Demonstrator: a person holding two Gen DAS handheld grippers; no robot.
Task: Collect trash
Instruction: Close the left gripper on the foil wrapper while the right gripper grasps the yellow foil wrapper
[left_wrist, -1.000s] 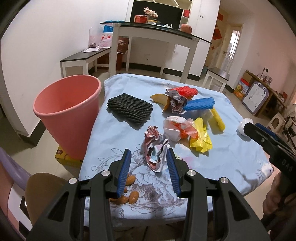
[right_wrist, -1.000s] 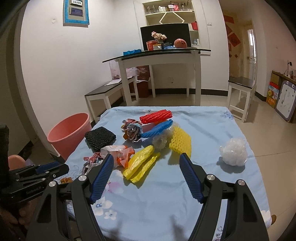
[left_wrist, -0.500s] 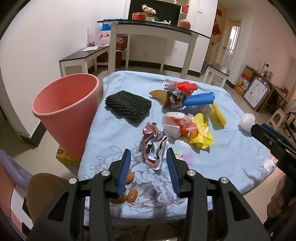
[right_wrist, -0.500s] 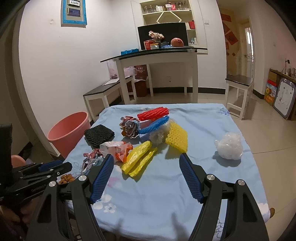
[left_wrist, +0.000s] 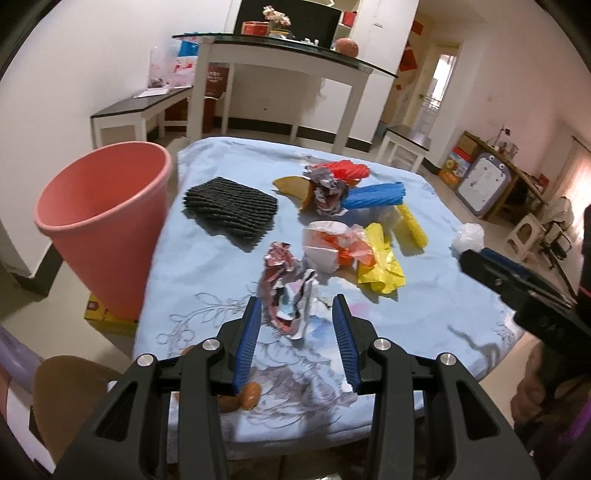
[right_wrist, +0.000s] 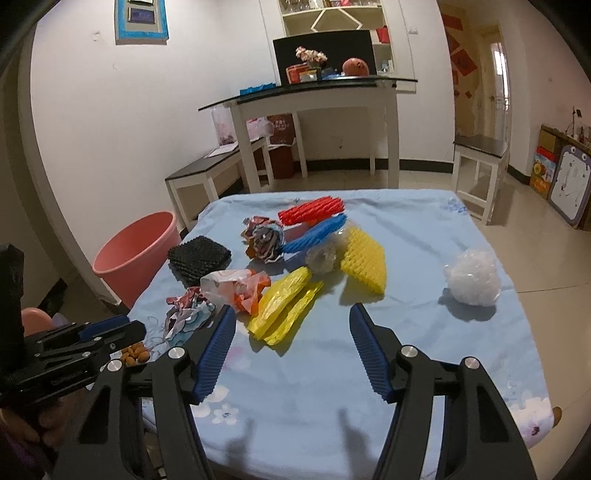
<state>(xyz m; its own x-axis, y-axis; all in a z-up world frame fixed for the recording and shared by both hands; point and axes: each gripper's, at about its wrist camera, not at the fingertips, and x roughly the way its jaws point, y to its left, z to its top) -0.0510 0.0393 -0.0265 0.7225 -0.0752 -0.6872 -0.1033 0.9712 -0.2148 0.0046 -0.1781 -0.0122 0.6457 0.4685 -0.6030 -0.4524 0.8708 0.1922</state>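
Two blue fingers flank crumpled wrapper, gap both sides.

Both wrist cams face fwd over table, near edge; L lower/closer; share trash pile.

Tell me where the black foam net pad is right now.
In the left wrist view, the black foam net pad lies on the table's left side, beside the pink plastic bucket.
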